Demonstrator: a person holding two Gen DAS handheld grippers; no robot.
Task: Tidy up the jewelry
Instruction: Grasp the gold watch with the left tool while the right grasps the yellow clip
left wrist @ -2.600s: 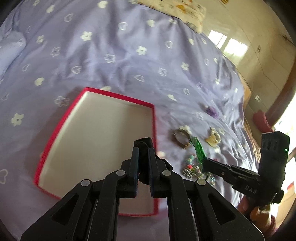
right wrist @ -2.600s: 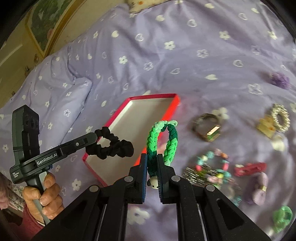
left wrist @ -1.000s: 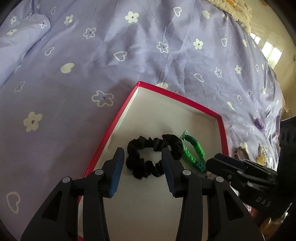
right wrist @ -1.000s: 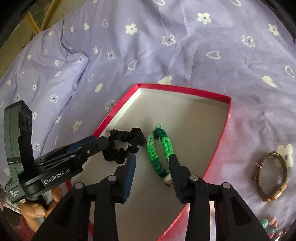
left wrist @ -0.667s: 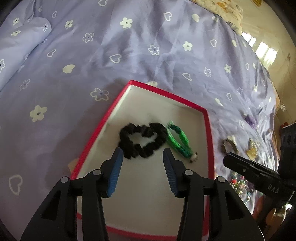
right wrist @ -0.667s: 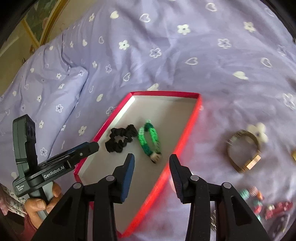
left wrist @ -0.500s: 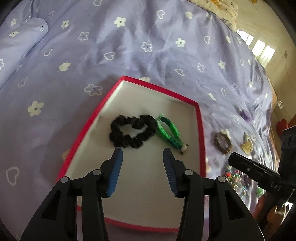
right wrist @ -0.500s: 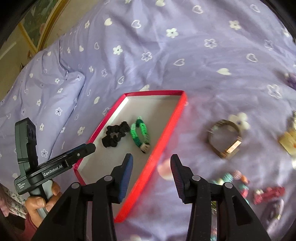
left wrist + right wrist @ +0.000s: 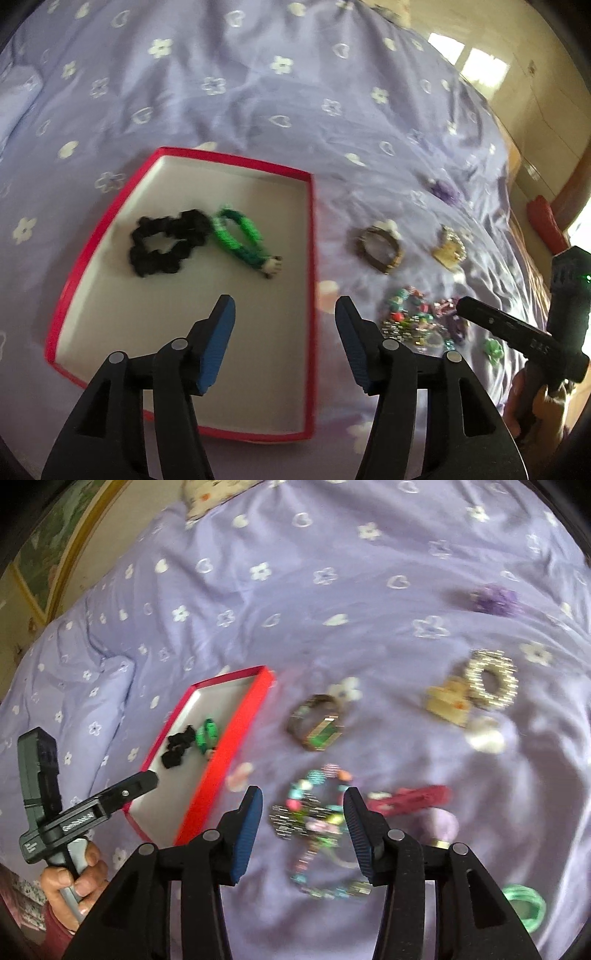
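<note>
A red-rimmed box (image 9: 311, 236) with a white floor lies on the purple bedspread and holds a black scrunchie (image 9: 166, 247) and a green braided bracelet (image 9: 240, 242). My left gripper (image 9: 282, 314) is open and empty above the box's right rim. My right gripper (image 9: 302, 806) is open and empty above a heap of coloured bead jewelry (image 9: 314, 812). A brown bangle (image 9: 316, 723), a gold pearl piece (image 9: 476, 688) and a red clip (image 9: 413, 797) lie loose on the bed. The box (image 9: 236, 723) shows left in the right wrist view.
A purple flower piece (image 9: 495, 598) lies far right, a green ring (image 9: 526, 904) at the lower right, a pale purple item (image 9: 441, 823) by the red clip. A pillow (image 9: 210, 494) lies at the bed's far edge. Wooden floor (image 9: 535, 92) lies beyond the bed.
Both grippers let go of the scrunchie and the green bracelet in the box, then drew back and swung right, open. The right gripper now hangs over the bead heap.
</note>
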